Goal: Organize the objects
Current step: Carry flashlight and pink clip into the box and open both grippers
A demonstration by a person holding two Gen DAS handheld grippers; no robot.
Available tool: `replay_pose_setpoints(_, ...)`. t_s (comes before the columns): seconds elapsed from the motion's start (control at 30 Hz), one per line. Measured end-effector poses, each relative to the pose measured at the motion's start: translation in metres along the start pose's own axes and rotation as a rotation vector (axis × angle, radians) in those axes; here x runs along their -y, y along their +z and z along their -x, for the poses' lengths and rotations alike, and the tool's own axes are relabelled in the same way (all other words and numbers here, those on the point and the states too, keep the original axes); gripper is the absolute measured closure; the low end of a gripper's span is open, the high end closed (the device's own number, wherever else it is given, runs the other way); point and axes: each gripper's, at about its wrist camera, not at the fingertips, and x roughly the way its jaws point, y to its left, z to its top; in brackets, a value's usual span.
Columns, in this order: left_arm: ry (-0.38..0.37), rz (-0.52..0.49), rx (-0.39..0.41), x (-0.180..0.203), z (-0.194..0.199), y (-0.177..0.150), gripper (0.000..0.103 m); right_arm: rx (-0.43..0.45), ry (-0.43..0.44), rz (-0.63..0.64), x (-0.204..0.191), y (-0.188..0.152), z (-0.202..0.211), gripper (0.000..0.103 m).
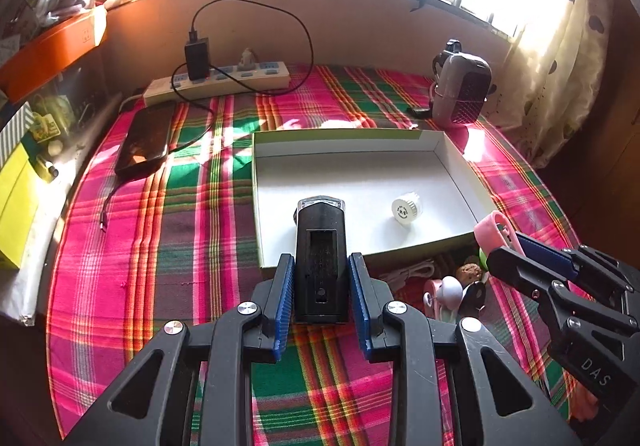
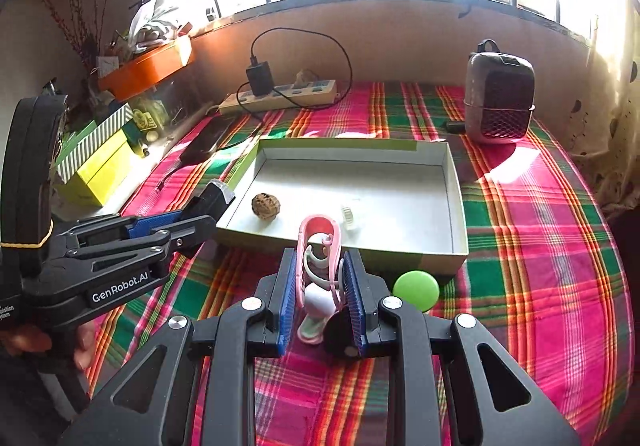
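My left gripper (image 1: pixel 322 266) is shut on a black bike light (image 1: pixel 320 258) and holds it above the near edge of the white cardboard tray (image 1: pixel 360 162); it also shows in the right wrist view (image 2: pixel 196 224). A white round cap (image 1: pixel 407 207) lies in the tray. My right gripper (image 2: pixel 320 266) is shut on a pink clip (image 2: pixel 319 246), just in front of the tray (image 2: pixel 456 198); this gripper shows at the right of the left wrist view (image 1: pixel 516 246). A brown walnut (image 2: pixel 265 207) and a small clear clip (image 2: pixel 348 218) lie in the tray.
A green disc (image 2: pixel 416 290), a black round piece (image 2: pixel 340 330) and a white cable (image 1: pixel 412 272) lie on the plaid cloth before the tray. A phone (image 1: pixel 146 142), power strip (image 1: pixel 224 80) and small heater (image 2: pixel 500 102) stand behind. Boxes (image 2: pixel 100 158) line the left edge.
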Motion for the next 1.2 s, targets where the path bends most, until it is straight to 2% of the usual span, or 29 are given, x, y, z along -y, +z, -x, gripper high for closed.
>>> replay_pose_setpoints(0.3, -0.032, -0.017, -0.026, 0.026, -0.031, 0.027, 0.078, -0.023, -0.05, -0.011, 0.042, 0.03, -0.024, 0.078)
replay_pose_setpoints(0.7, -0.004, -0.037, -0.084, 0.037, -0.086, 0.058, 0.078, -0.094, -0.062, -0.014, 0.074, 0.055, -0.083, 0.078)
replay_pose_setpoints(1.2, 0.023, -0.041, -0.107, 0.039, -0.119, 0.069, 0.078, -0.137, -0.06, -0.005, 0.087, 0.066, -0.125, 0.078)
